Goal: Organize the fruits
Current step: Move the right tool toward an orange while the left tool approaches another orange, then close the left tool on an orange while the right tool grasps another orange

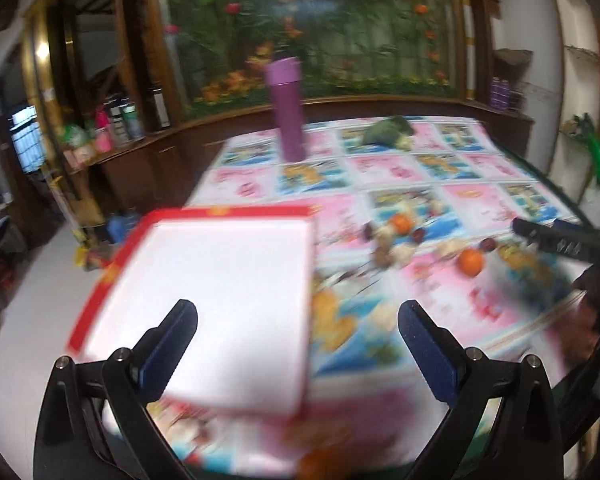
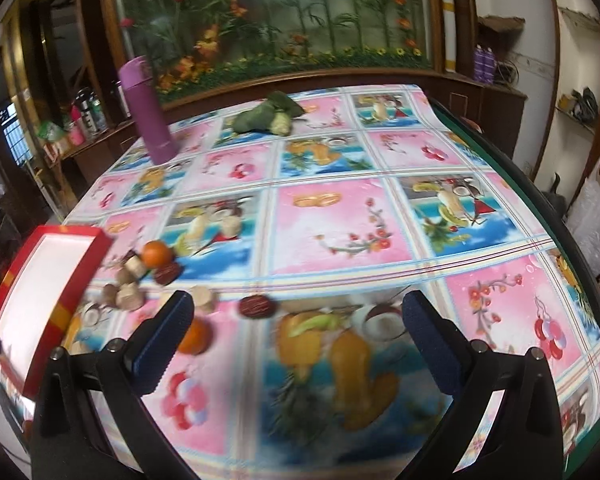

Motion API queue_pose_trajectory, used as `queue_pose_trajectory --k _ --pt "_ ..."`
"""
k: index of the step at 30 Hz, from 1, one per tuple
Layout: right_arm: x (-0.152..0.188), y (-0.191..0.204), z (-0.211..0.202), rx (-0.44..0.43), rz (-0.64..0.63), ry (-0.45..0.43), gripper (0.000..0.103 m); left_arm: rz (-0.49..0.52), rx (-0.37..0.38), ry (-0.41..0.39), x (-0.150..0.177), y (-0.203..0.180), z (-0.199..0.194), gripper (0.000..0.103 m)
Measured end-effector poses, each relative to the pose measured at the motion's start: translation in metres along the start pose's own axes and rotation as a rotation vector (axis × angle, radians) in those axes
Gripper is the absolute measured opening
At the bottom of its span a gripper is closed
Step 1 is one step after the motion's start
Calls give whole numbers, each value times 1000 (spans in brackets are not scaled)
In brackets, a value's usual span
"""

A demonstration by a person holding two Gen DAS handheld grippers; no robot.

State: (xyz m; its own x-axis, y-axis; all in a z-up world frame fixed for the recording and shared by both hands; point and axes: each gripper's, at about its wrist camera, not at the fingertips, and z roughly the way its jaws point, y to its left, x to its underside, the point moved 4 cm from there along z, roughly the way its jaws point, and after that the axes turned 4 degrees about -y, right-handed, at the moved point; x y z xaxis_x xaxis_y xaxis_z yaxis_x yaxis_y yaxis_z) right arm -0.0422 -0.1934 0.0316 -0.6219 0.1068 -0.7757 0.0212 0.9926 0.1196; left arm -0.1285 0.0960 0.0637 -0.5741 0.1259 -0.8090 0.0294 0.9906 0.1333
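Two oranges (image 1: 470, 262) and scattered small fruits (image 1: 388, 240) mid-table, right of tray (image 1: 228, 300). Left gripper (image 1: 298, 322) jaws apart, empty, over the tray.

Round, firm, probably light and apt to roll; no long axis. Right gripper (image 2: 298, 314) jaws apart, near date (image 2: 257, 307).

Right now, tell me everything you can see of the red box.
The box is a shallow rectangular tray with a red rim carrying yellow marks and a plain white, empty inside. It looks like cardboard, though blur hides detail. It sits on the table's left edge, partly past it, and looks tilted in the right wrist view. Fruits lie just right of it, none inside. The open left gripper hovers over its near end; whether it touches is unclear.
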Motion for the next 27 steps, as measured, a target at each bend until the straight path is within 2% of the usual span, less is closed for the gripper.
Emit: queue_pose_trajectory --k 5,8,15,19,27 --pt "6 22 -18 -38 -40 1 103 -68 -58 99 54 34 -12 101" --pt "7 30 -26 -21 -68 -29 103 -65 -35 147 75 32 -15 101" --pt "15 51 -33 -68 -94 -7 103 -76 28 154 77 21 -10 101" --pt "17 62 -40 -66 -135 -17 103 -73 49 164 81 17 -8 101" --pt "21 64 -35 -77 -119 6 103 -89 50 180 84 18 -5 100"
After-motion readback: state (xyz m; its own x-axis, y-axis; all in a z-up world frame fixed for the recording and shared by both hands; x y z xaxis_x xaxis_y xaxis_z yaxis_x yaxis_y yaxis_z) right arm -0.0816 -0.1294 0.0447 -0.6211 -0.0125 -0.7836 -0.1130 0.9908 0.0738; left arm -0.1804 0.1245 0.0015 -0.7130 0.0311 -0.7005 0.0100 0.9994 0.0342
